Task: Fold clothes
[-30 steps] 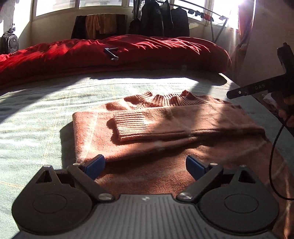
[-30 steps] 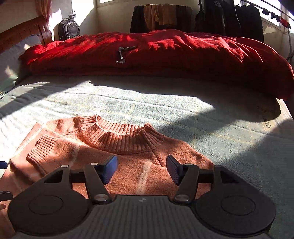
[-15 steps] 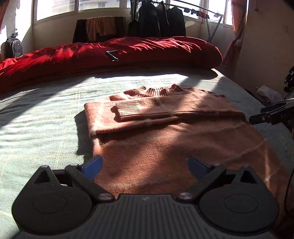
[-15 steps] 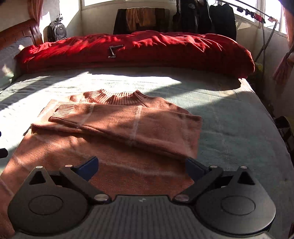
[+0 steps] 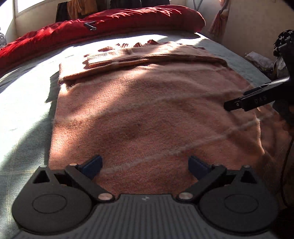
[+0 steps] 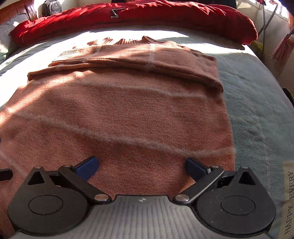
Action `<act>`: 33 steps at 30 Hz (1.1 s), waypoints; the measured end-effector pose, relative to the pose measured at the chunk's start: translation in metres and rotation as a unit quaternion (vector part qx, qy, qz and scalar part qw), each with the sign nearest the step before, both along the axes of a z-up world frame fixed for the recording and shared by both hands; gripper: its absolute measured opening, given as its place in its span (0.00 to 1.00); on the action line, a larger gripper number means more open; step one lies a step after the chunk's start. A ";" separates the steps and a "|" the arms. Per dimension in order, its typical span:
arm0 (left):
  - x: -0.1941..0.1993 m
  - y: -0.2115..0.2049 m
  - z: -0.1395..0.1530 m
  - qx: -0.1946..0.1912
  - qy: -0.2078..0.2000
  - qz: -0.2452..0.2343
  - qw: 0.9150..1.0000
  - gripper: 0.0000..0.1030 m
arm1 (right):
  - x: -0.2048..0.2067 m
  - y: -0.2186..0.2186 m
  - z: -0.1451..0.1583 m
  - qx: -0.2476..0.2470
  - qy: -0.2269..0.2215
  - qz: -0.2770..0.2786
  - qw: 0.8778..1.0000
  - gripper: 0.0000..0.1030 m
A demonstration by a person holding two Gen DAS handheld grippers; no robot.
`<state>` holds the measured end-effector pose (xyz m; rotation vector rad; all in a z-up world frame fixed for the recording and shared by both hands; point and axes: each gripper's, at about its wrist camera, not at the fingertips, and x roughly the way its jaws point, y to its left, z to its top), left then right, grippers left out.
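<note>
An orange-brown knit sweater (image 5: pixel 147 110) (image 6: pixel 119 114) with pale stripes lies flat on the bed, collar at the far end. Its sleeves (image 5: pixel 147 57) (image 6: pixel 139 60) are folded across the chest. My left gripper (image 5: pixel 146 164) hovers open low over the sweater's near hem, left part, with nothing between its blue pads. My right gripper (image 6: pixel 140 165) is open too, low over the hem near the sweater's right edge. In the left wrist view the right gripper's black body (image 5: pixel 257 99) shows at the right, above the sweater's right side.
The bed has a pale green sheet (image 5: pixel 23 103) (image 6: pixel 257 95). A red duvet (image 5: pixel 110 20) (image 6: pixel 147 14) is bunched along the far side with a black tool (image 5: pixel 90 26) on it. A wall and clutter (image 5: pixel 261 58) stand to the right of the bed.
Both grippers drew back from the collar and sleeves toward the hem and dropped lower. The right gripper opened wider. The sweater has not moved.
</note>
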<state>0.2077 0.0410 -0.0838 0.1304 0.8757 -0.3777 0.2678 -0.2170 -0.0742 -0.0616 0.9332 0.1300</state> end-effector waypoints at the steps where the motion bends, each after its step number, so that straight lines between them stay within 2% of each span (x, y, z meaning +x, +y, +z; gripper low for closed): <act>1: -0.003 0.002 0.000 -0.001 -0.002 -0.003 1.000 0.97 | -0.003 -0.001 -0.004 0.000 0.001 -0.005 1.000 1.00; 8: -0.030 0.025 -0.002 -0.020 -0.024 -0.047 0.998 0.98 | -0.013 -0.002 -0.014 0.004 -0.011 -0.036 0.999 1.00; 11: -0.038 0.039 0.001 -0.032 -0.020 -0.066 0.997 0.98 | -0.014 -0.003 -0.015 0.010 -0.010 -0.054 0.998 1.00; 16: -0.032 0.066 0.019 -0.085 0.002 -0.104 0.991 0.98 | -0.016 0.001 -0.013 0.006 0.001 -0.081 0.997 1.00; 19: -0.003 0.062 0.038 -0.089 -0.022 -0.114 0.989 0.98 | -0.018 0.003 -0.012 0.004 0.008 -0.095 0.995 1.00; 23: 0.038 0.036 0.056 -0.090 -0.041 -0.154 0.983 0.98 | -0.033 0.006 -0.003 0.004 0.015 -0.127 0.992 1.00; 26: 0.068 0.006 0.060 -0.091 -0.039 -0.196 0.976 0.98 | -0.055 0.015 -0.007 0.000 0.021 -0.104 0.994 1.00; 28: 0.085 -0.018 0.056 -0.080 -0.031 -0.216 0.973 0.98 | -0.070 0.020 -0.010 -0.010 0.007 -0.092 0.996 1.00; 31: 0.106 -0.049 0.043 -0.090 -0.015 -0.254 0.963 0.98 | -0.083 0.014 -0.014 0.017 -0.007 -0.120 0.993 1.00; 33: 0.120 -0.063 0.029 -0.094 0.005 -0.259 0.961 0.98 | -0.087 0.011 -0.016 0.032 -0.014 -0.135 0.990 1.00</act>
